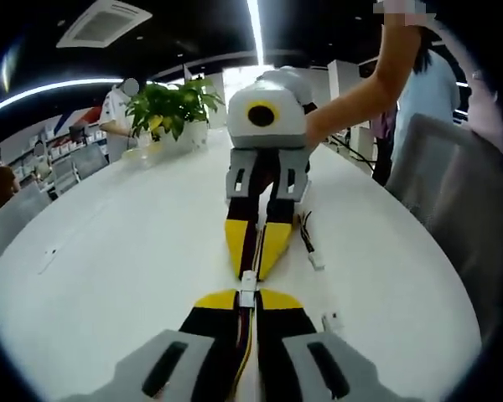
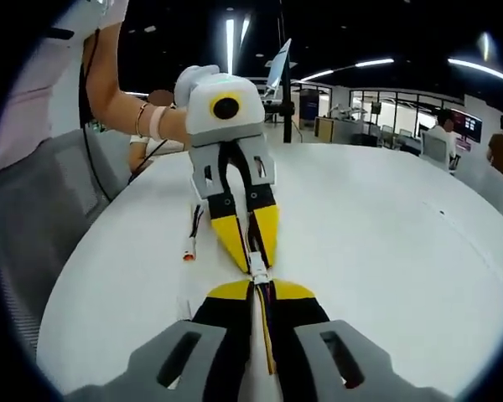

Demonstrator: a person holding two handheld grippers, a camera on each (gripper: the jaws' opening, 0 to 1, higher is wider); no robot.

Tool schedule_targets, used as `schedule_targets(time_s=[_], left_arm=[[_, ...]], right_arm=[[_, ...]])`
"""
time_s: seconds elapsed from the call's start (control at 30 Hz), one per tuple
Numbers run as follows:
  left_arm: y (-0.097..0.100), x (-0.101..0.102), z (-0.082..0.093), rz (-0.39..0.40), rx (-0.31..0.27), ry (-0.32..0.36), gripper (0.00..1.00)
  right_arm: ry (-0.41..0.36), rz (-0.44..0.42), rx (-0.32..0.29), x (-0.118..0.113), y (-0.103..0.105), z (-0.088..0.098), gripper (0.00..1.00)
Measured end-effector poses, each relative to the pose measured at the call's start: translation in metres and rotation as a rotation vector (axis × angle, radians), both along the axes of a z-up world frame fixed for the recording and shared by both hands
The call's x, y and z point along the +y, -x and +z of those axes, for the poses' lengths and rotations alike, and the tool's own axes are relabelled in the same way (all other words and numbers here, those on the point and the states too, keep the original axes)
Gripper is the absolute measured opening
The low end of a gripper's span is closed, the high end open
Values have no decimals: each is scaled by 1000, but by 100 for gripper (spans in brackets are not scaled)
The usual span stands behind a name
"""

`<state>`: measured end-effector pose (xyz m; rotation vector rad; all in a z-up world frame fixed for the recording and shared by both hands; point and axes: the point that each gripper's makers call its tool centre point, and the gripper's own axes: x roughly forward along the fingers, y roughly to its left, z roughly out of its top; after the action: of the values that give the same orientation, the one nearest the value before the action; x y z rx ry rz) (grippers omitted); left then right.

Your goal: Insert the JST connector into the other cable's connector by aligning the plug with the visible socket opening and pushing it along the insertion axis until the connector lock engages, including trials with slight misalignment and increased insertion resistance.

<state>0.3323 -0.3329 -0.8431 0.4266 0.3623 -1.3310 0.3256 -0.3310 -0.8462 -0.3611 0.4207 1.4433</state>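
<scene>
On the white table my two grippers meet tip to tip. In the left gripper view, my left gripper is shut on a cable whose red and yellow wires run back between its jaws. A small white JST connector sits at its tips, touching the tips of my right gripper, which comes in from above. The right gripper view has my right gripper shut on its own wires, the white connector just ahead, and my left gripper opposite. Whether plug and socket are fully seated is hidden.
Spare cables lie beside the grippers: one with a white plug, a loose white piece, and one with an orange end. A potted plant stands at the table's far side. A grey chair is close to the edge.
</scene>
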Motion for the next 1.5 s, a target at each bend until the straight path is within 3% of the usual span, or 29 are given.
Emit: schedule_targets(time_s=[0.4,0.77,1.13,1.5], left_arm=[[-1,5,6,49,22,-5,1],[-3,13,20,100,14,1,10],[5,14,34,96,-10,-7,11],[16,19,48,99,-29,-2,12]], right_arm=[[28,-20,5,2,-4,-1,7],[23,-48,-11,1,-8,14,10],[-2,-54,-3,0,3,34,13],[20,-30,-4,6,21,46,16]])
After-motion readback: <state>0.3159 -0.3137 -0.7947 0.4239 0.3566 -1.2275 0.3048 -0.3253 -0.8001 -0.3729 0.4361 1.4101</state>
